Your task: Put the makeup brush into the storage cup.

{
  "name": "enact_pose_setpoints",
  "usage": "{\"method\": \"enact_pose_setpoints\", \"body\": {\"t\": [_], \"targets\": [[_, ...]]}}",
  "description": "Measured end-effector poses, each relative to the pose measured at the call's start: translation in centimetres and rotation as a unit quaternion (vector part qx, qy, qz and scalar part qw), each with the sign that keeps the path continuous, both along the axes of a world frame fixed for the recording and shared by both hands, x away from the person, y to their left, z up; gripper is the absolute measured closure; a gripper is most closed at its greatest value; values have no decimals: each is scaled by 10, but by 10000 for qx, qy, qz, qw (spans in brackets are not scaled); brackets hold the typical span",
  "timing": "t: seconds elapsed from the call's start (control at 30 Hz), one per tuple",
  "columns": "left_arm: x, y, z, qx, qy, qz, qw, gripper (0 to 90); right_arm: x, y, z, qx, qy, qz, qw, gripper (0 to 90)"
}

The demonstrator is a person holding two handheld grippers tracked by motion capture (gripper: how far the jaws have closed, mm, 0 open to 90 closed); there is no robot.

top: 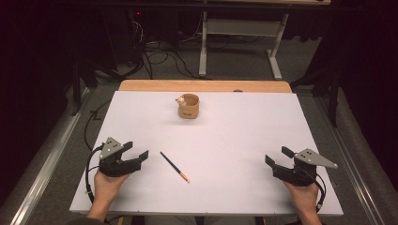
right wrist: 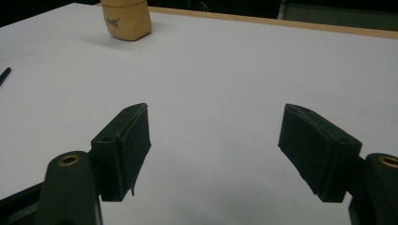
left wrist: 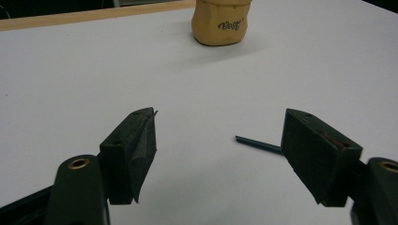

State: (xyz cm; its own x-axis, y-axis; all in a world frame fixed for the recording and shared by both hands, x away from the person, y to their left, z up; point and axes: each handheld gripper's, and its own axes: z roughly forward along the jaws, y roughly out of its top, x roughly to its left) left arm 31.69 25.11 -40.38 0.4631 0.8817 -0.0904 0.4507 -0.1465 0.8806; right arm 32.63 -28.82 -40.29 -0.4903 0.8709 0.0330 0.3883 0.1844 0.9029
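— Grippers first: how do the 2 stand?

— Both rest low on the white table (top: 211, 187), each in a hand at the near edge. Taking the tan cup (top: 188, 106) as landmark, the left gripper (top: 135, 152) sits well in front of it and off to its left, jaws spread wide with nothing between them. The right gripper (top: 277, 156) sits well in front of the cup and off to its right, jaws likewise gaping and empty.

— And the brush?

— The thin dark brush (top: 174, 166), with a brownish tip at its near end, lies flat on the table, well in front of the cup and slightly to its left, slanting so that its dark end points back toward the cup. It lies just beside the left gripper, apart from it. In the left gripper view the dark end (left wrist: 257, 144) pokes out from behind the right-hand jaw.

— Anything about the cup itself?

— It stands upright near the table's far edge, dark lettering on its side (left wrist: 221, 23), with a small pale figure (top: 180, 100) at its rim.
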Motion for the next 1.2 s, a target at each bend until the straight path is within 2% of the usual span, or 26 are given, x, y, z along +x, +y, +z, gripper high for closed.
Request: {"method": "enact_pose_setpoints", "body": {"t": [1.2], "targets": [[-3, -2, 3, -21, -14, -84, 10000, 274, 0, 0, 0, 26, 7, 28, 10000, 273]]}}
